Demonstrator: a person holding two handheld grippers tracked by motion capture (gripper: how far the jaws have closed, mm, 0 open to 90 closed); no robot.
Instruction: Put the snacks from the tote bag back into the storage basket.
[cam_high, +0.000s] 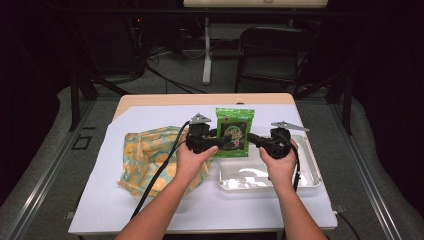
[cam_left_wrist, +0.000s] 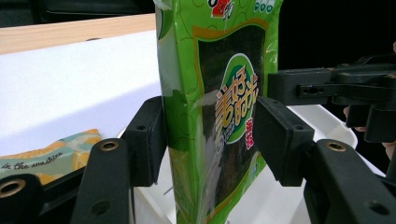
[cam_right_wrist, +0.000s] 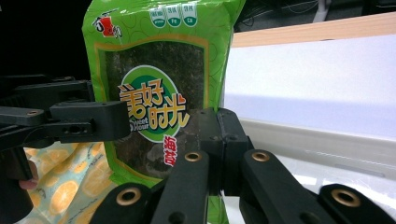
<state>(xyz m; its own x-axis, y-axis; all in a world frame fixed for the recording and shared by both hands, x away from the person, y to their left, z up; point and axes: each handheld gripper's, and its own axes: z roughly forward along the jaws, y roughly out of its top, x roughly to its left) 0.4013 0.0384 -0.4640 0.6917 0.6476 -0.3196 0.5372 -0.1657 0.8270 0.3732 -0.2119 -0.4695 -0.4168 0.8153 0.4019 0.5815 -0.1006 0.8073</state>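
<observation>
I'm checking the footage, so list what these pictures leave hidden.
- Seaweed packet: lower edge, right gripper view, hidden by the right tongs.
- Packet top: left gripper view, cut by the frame edge.
- White tray: near side, high view, hidden by the right hand.
- Orange-print bag: contents hidden.

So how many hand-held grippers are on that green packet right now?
2. The left hand-held gripper pinches the green packet from its left side; the right hand-held gripper clamps its right edge, above the white tray.

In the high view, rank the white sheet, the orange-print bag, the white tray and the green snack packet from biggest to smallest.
1. white sheet
2. orange-print bag and white tray: look alike
3. green snack packet, held off the table, so nearer the camera
</observation>
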